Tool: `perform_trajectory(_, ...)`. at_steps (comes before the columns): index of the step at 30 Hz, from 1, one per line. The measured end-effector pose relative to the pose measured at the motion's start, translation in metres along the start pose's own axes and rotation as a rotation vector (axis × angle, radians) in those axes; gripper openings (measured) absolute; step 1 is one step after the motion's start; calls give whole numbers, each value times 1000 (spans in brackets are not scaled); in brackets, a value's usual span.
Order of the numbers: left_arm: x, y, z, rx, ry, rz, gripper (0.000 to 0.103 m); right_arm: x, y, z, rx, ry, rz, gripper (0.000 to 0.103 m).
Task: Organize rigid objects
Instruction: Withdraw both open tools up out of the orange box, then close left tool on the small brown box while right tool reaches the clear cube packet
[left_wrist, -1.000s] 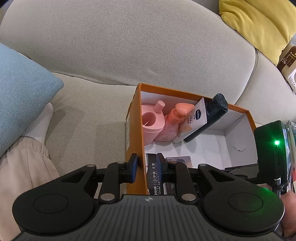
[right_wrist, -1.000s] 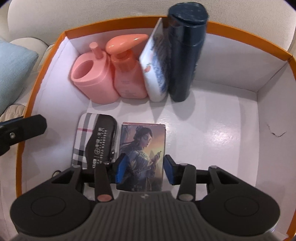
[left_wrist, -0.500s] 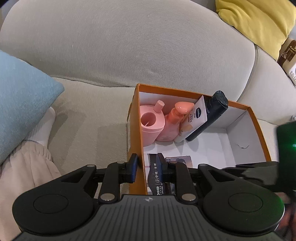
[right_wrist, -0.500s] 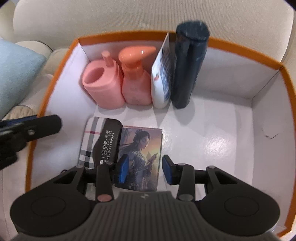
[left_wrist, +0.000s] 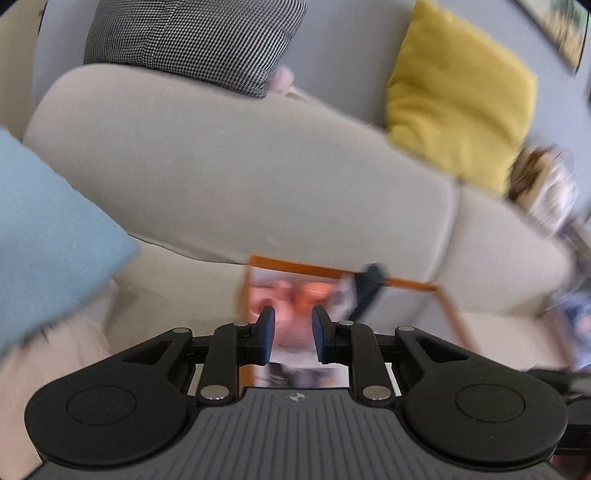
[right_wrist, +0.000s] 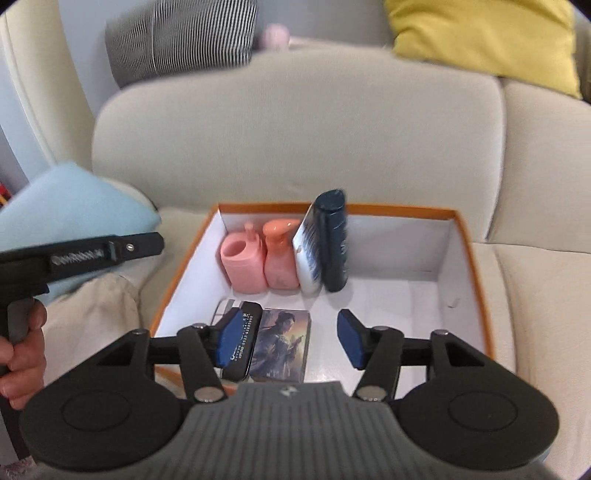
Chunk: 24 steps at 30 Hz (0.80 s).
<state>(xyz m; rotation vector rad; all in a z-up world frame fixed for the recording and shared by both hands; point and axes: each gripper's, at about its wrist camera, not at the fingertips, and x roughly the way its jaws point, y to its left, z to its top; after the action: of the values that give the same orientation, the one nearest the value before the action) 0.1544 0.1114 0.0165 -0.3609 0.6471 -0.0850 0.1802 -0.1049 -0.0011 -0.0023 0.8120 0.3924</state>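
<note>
Box (right_wrist: 461, 258) with an orange rim sits on the beige sofa (right_wrist: 295, 140). Along its far wall stand two pink bottles (right_wrist: 258, 262), a white tube (right_wrist: 308, 258) and a dark bottle (right_wrist: 334, 240); a plaid case (right_wrist: 240, 332) and picture card (right_wrist: 282, 343) lie near the front edge. The right half of the floor is bare. Right tool (right_wrist: 288, 338), its jaws opening, holds nothing. Left tool (left_wrist: 290, 332) is pressed nearly together, empty.
</note>
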Motion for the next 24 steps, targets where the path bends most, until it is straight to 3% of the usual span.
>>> perform_trajectory(2,-17,-5,-17,-24,-9,-47,24,-19,-6,-13,14,-25,-5,61)
perform_trajectory(5,-30,-20,-46,7,44,-102,24,-38,-14,-42,24,-32,-42,61)
perform_trajectory(8,-27,-35,-76,93,148,-159,24,-50,-27,-74,28,-12,-64,61)
perform_trajectory(12,-15,-57,-105,226,306,-177,24,-54,-49,-115,104,63,-62,60)
perform_trajectory(14,-13,-62,-120,229,374,-177,24,-59,-55,-134,110,80,-85,60)
perform_trajectory(17,-9,-70,-140,200,455,-151,37,-66,-59,-153,77,79,-151,60)
perform_trajectory(21,-10,-79,-159,160,504,-68,69,-71,-69,-169,76,84,-189,61)
perform_trajectory(24,-7,-84,-171,123,539,-31,84,-71,-76,-174,80,105,-215,61)
